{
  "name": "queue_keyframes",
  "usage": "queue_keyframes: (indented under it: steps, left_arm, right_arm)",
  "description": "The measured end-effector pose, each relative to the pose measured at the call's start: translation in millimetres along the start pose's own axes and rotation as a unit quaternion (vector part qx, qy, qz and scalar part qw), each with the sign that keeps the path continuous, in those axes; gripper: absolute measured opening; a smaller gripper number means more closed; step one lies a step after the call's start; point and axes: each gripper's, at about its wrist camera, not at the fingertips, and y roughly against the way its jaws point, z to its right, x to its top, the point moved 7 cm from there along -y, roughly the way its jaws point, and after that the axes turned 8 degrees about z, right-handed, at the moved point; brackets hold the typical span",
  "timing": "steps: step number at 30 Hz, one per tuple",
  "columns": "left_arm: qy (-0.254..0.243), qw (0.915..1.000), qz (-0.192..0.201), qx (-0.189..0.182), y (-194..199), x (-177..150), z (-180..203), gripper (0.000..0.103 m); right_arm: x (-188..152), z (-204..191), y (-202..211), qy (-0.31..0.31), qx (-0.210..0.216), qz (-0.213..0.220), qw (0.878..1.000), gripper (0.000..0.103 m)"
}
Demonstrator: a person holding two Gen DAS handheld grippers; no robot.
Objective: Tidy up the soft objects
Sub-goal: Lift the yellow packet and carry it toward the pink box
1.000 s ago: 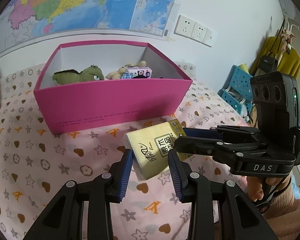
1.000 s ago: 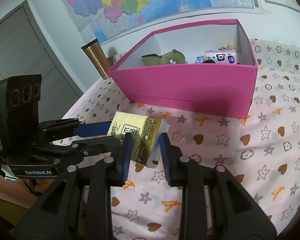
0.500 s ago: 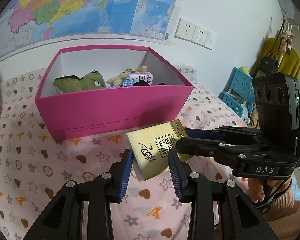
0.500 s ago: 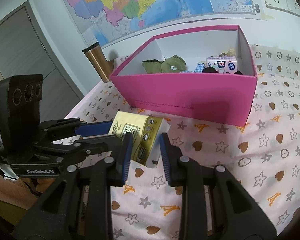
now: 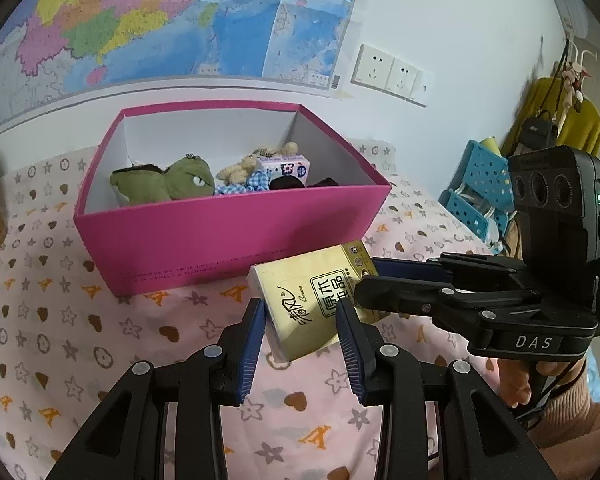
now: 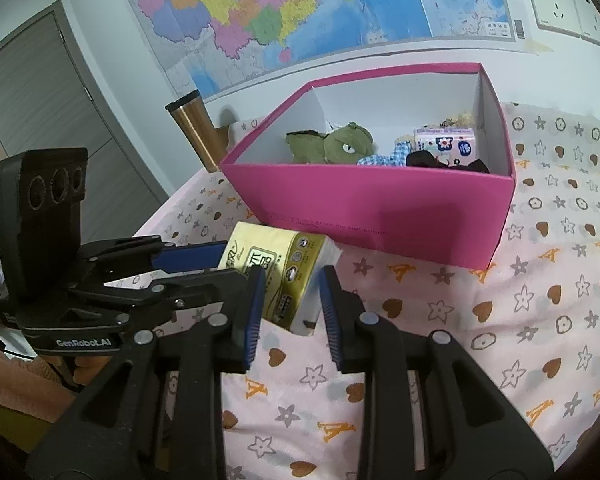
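Observation:
A yellow tissue pack (image 5: 300, 300) hangs just above the patterned cloth in front of the pink box (image 5: 228, 240). My left gripper (image 5: 299, 306) is shut on its near end, pads against both sides. My right gripper (image 5: 366, 276) comes in from the right and clamps the pack's other end. In the right wrist view the same tissue pack (image 6: 276, 260) sits between my right gripper (image 6: 293, 276) pads, with my left gripper (image 6: 232, 262) holding it from the left. Inside the pink box (image 6: 380, 204) lie a green plush (image 5: 168, 184), a small bear plush (image 5: 240, 168) and a floral tissue pack (image 5: 286, 166).
A bronze tumbler (image 6: 192, 132) stands left of the box near the wall. Blue perforated baskets (image 5: 476, 192) and hanging clothes (image 5: 556, 128) are at the right. A hand and a pink sleeve (image 5: 560, 420) hold the right gripper. The star-and-heart cloth (image 6: 520, 320) spreads to the right.
The pink box sits a little lower in both views and more of its inside shows. Both grips on the tissue pack look the same.

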Motion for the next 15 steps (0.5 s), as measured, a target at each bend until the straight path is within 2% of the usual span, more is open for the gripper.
queue_keyframes:
  steps: [15]
  left_arm:
    - [-0.004,1.0,0.008,-0.001,-5.9,12.0,-3.7,0.037]
  right_arm:
    - [15.3,5.9,-0.7,0.009,0.0,0.007,1.0,0.031]
